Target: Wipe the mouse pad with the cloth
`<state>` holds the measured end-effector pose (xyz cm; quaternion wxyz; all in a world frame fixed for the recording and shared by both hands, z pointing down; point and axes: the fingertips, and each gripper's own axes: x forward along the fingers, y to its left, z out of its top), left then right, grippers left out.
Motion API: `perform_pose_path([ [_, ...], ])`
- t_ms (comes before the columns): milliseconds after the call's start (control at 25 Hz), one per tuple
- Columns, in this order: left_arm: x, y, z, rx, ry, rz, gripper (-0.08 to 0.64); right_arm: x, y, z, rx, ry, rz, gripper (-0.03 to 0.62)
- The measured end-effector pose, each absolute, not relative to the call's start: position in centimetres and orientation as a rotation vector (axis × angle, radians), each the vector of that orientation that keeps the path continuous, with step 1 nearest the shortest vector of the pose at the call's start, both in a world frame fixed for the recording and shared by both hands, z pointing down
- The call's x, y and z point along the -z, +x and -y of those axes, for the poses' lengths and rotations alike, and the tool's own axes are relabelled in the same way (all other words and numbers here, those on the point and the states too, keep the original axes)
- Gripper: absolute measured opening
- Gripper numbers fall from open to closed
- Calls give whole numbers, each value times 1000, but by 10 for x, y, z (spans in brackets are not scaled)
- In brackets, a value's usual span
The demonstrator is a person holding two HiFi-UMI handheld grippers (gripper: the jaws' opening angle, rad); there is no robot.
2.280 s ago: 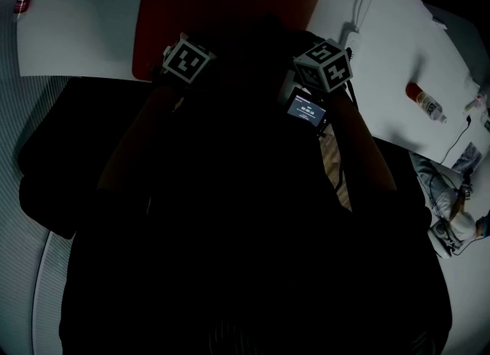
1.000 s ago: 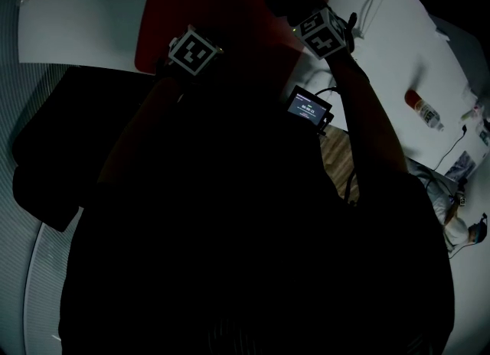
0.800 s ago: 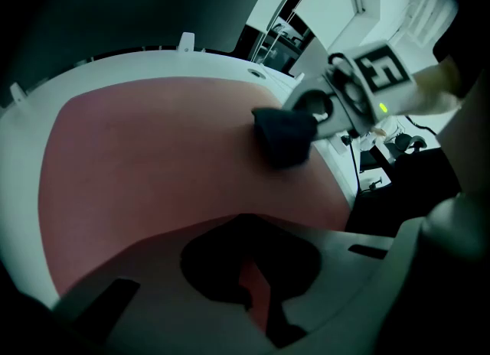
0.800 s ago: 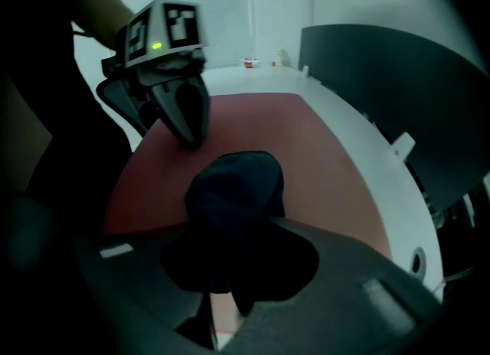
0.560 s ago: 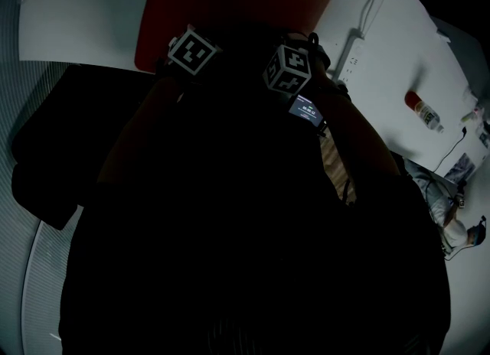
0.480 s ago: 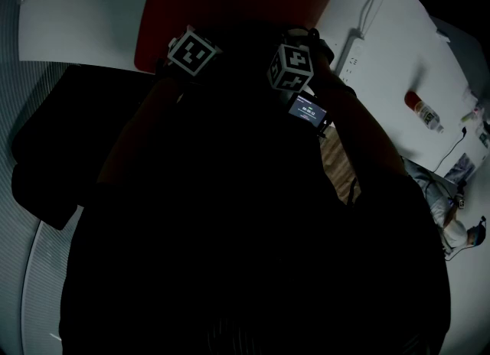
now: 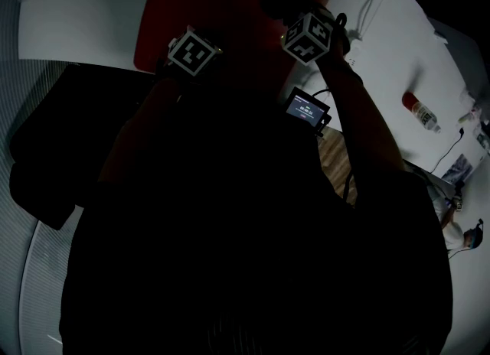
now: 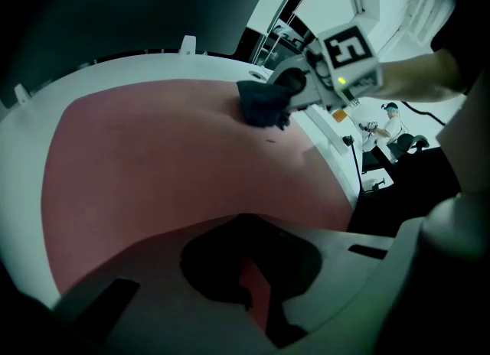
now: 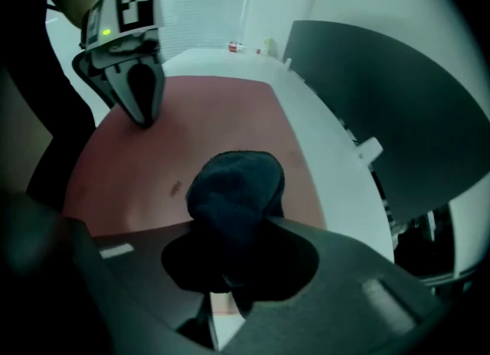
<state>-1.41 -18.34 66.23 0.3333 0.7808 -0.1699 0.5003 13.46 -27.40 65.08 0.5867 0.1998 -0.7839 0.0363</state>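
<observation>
Though bunched, fuzzy cloth (dark) on pad

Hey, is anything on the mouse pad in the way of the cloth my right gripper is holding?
Only the left gripper, whose tip stands on the mouse pad ahead of the cloth, to its left in the right gripper view. Between them the pad is bare apart from a small dark mark.
</observation>
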Motion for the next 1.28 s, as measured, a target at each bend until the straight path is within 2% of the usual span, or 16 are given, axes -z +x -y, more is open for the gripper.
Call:
perform_pose_path([
  [280,-663,-16,183,-1303,2029,433,6,-652,60,161,64,87,1902,71],
  [440,-662,-14,183,-1333,2077,436,6,-657,58,150,103,-74,1945,72],
  [560,-664,-15,183,-1345,2085,451,6,-660,86,203,74,81,1949,74],
  [720,-667,-17,184,-1351,2082,459,6,-649,144,294,-143,446,1899,74],
  [880,-663,-14,184,-1323,2076,457,6,-645,152,303,-228,614,1875,70],
  [1280,-662,-15,184,-1333,2088,448,6,-651,50,157,-370,229,1986,71],
])
